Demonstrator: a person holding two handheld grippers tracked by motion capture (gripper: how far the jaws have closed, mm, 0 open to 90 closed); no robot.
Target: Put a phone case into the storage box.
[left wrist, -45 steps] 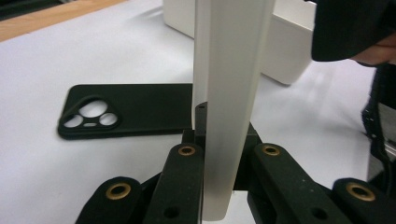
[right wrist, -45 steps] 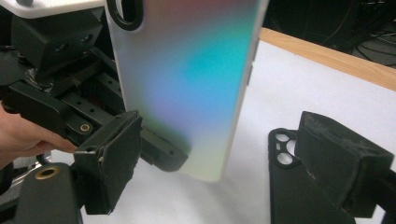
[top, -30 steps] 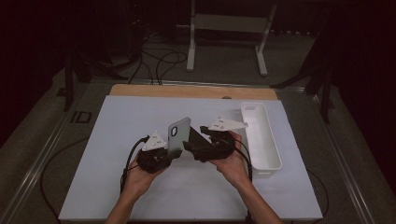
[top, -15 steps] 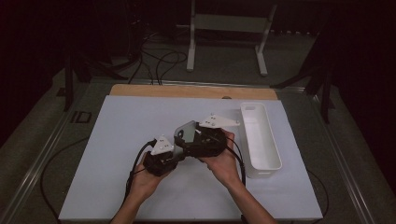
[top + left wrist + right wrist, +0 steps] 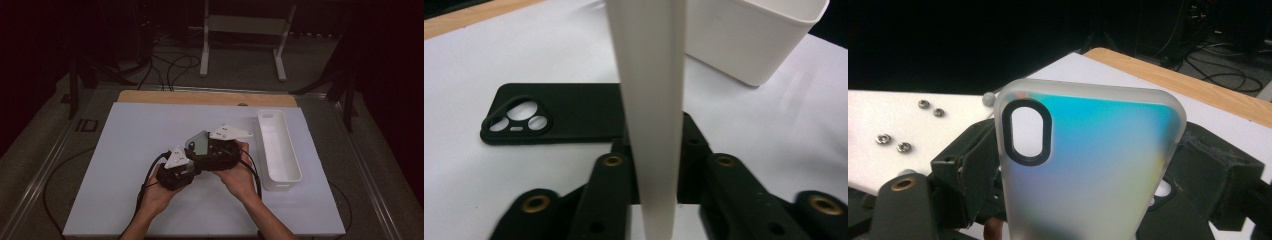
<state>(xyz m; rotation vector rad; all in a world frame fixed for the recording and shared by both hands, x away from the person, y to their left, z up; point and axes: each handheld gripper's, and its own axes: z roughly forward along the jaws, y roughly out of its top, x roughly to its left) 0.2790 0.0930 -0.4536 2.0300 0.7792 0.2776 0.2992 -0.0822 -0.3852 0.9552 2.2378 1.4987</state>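
White mat (image 5: 125, 150) lies open left and front of both grippers. White bin (image 5: 278, 150) blocks the right side; black phone case (image 5: 554, 114) lies flat near it.

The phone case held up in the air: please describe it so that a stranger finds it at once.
On the white mat, look just left of the long white bin. There a frosted phone case stands upright, with a blue-to-yellow sheen and one black-rimmed oval camera hole; the black phone case nearby lies flat and has three round camera holes.
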